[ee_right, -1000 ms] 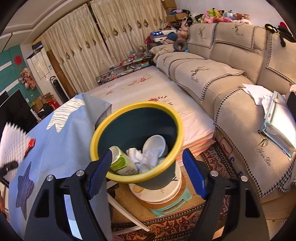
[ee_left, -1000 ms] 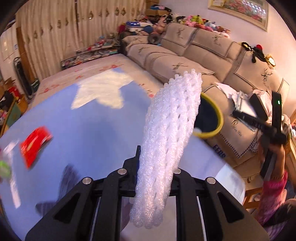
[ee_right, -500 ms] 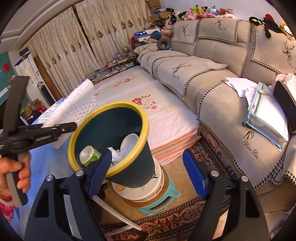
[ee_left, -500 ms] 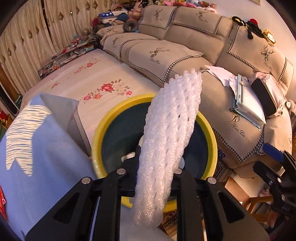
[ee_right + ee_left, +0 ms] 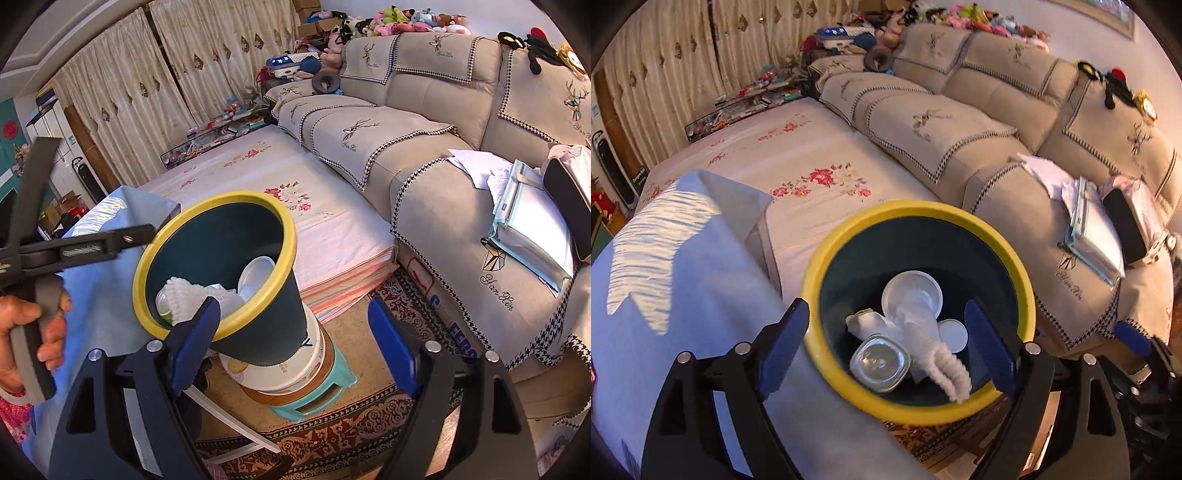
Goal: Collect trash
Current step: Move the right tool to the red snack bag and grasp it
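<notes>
Trash bin (image 5: pixel 919 214) beside blue-clothed table (image 5: pixel 701 295), beige sofa (image 5: pixel 997 122), patterned rug (image 5: pixel 332 435)

**Supports and what rests on them**

Table (image 5: pixel 701 295): covered by blue cloth (image 5: pixel 683 373) with pale star print; bare where visible.
Floor: patterned rug (image 5: pixel 332 435); teal stool (image 5: pixel 317 398) stands on it. On the stool, a white tub (image 5: pixel 280 373); the bin (image 5: pixel 258 325), yellow-rimmed, dark teal, sits tilted in that.
Low mattress (image 5: pixel 295 206) with floral sheet, beside the sofa (image 5: pixel 424 122).
</notes>
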The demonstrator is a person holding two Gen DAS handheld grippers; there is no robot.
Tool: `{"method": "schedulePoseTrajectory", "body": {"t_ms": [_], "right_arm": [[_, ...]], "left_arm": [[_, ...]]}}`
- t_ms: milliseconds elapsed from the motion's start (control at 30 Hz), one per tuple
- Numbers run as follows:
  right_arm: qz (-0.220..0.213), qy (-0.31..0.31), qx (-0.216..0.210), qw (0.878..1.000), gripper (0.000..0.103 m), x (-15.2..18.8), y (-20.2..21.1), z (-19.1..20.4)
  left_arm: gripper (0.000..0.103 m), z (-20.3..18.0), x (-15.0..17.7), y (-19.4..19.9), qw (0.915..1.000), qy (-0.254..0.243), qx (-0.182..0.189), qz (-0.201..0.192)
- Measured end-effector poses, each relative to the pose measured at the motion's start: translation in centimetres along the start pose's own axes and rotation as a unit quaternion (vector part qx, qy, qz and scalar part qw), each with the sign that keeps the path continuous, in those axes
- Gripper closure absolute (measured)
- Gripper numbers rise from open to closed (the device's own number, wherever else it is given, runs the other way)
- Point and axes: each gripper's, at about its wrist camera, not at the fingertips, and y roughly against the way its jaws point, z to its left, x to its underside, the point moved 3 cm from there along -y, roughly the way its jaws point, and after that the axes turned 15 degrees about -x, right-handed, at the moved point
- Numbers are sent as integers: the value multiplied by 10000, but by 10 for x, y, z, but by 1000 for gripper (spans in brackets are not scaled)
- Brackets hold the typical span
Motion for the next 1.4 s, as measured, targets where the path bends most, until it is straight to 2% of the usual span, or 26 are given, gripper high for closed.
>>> {"method": "schedulePoseTrajectory", "body": {"t_ms": [100,233,367,467,533,600,667,767,833,933,1000,1067,1167,1400], "right_arm": [[66,63,-12,10000,24,0,-4,8],[117,238,-68,9996,24,-4,-10,27],[172,518,-206,9983,23,-10,-19,58],[264,797,-413,9956,23,-15,-30,91],[440,1053,-718,9909,23,-18,-42,122],[608,1318,-974,9846,22,-19,-52,153],[836,1689,-1303,9734,22,-17,-66,196],[1156,2054,-1786,9553,22,-12,-86,255],[1369,2259,-2104,9413,22,-7,-102,298],[1594,2511,-2430,9233,22,1,-125,357],[1777,2584,-2622,9126,20,6,-147,395],[1905,2614,-2776,9046,16,8,-169,428],[2062,2699,-2762,8991,12,12,-205,466],[2609,2449,-2417,9020,11,13,-276,510]], "left_arm": [[14,41,12,34,9989,351,-21,-297],[11,111,39,83,9920,959,-293,-772],[7,191,79,125,9770,1603,-832,-1136],[7,249,118,149,9608,2024,-1397,-1278],[7,287,147,163,9463,2320,-1812,-1340],[7,320,173,173,9330,2597,-2070,-1388],[7,352,199,180,9185,2835,-2358,-1426],[7,391,229,188,8909,3141,-2946,-1445],[7,419,252,195,8669,3364,-3366,-1483],[7,448,275,203,8400,3706,-3683,-1461],[7,458,285,207,8276,3928,-3722,-1489],[7,461,290,208,8220,4001,-3766,-1496],[7,464,299,212,8171,4113,-3738,-1531],[7,472,309,205,8217,4206,-3572,-1423]]}}
